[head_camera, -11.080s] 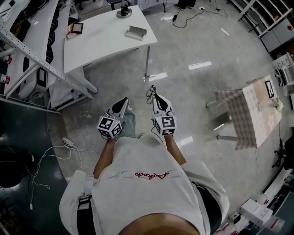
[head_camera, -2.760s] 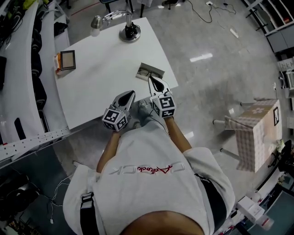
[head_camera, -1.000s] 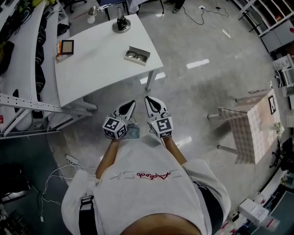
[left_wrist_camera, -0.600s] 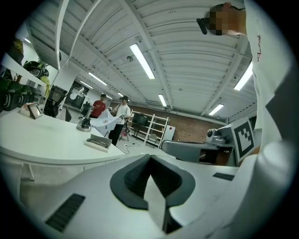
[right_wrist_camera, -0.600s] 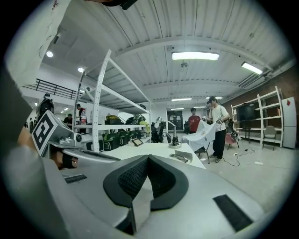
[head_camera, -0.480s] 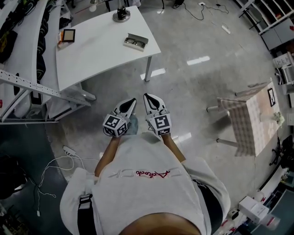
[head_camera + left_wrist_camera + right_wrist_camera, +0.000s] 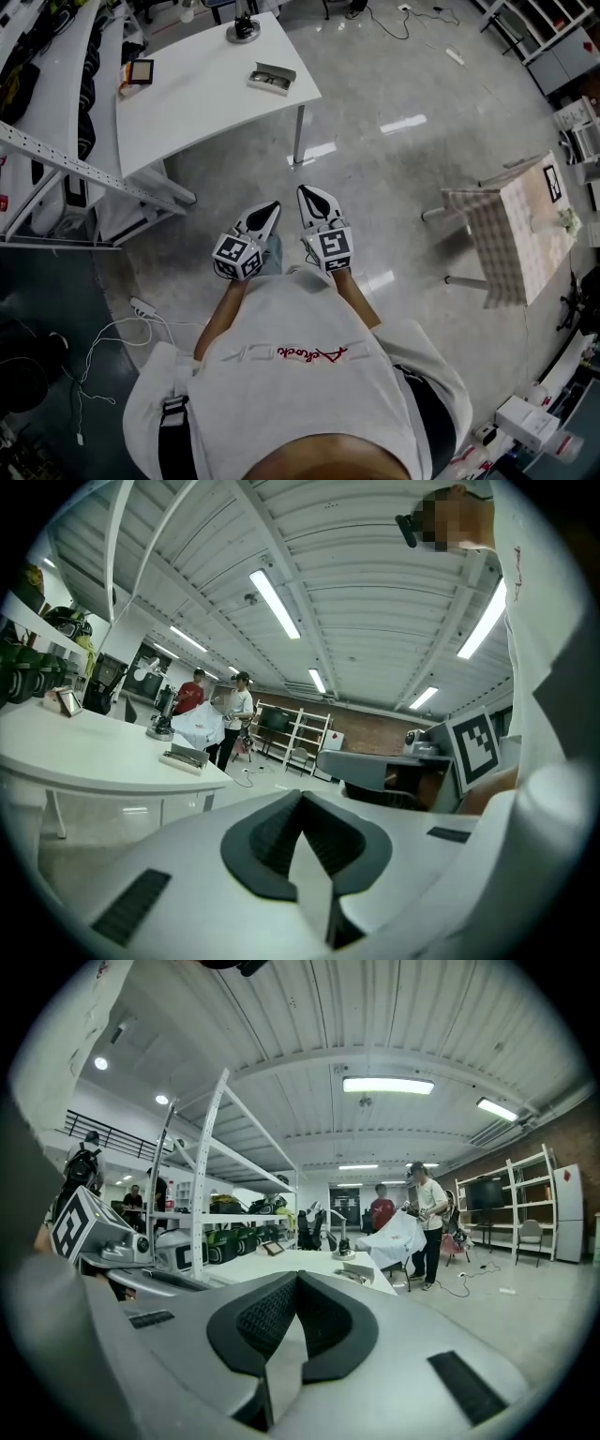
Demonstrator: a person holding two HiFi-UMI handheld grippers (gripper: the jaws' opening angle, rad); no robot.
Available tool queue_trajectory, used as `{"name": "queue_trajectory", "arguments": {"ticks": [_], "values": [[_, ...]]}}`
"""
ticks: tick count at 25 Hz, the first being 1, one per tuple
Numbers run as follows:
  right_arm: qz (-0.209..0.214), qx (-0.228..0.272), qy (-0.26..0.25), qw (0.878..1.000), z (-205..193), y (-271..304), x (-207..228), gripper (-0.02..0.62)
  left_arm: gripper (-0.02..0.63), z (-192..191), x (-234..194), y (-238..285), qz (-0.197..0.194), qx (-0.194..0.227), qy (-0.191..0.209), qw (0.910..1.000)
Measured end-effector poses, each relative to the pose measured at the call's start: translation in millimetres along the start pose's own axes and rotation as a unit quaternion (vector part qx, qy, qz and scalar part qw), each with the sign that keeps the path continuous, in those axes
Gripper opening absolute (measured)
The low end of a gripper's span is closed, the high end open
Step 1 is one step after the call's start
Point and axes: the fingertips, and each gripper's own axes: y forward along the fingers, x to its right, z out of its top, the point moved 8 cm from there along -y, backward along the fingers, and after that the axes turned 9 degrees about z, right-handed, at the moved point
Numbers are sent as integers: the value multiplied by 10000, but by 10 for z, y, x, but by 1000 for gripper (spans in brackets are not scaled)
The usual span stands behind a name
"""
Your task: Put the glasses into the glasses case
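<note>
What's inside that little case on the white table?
The glasses case lies open on the white table. Something dark lies inside, probably the glasses, too small to be sure. It covers the case's floor.

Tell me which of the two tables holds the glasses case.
The white table at upper left in the head view; the glasses case lies near its right edge. The other table, at right, has a checked cloth.
</note>
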Motion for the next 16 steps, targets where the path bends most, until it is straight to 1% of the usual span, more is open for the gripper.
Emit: {"name": "queue_trajectory", "arguments": {"ticks": [8, 16], "values": [[-21, -51, -112, 9999, -3, -139, -105, -2, 25, -90, 92, -112, -54, 56, -18, 10000], [-19, -135, -228, 9996, -10, -227, -162, -2, 25, -87, 166, -165, -95, 117, 2, 9999]]}}
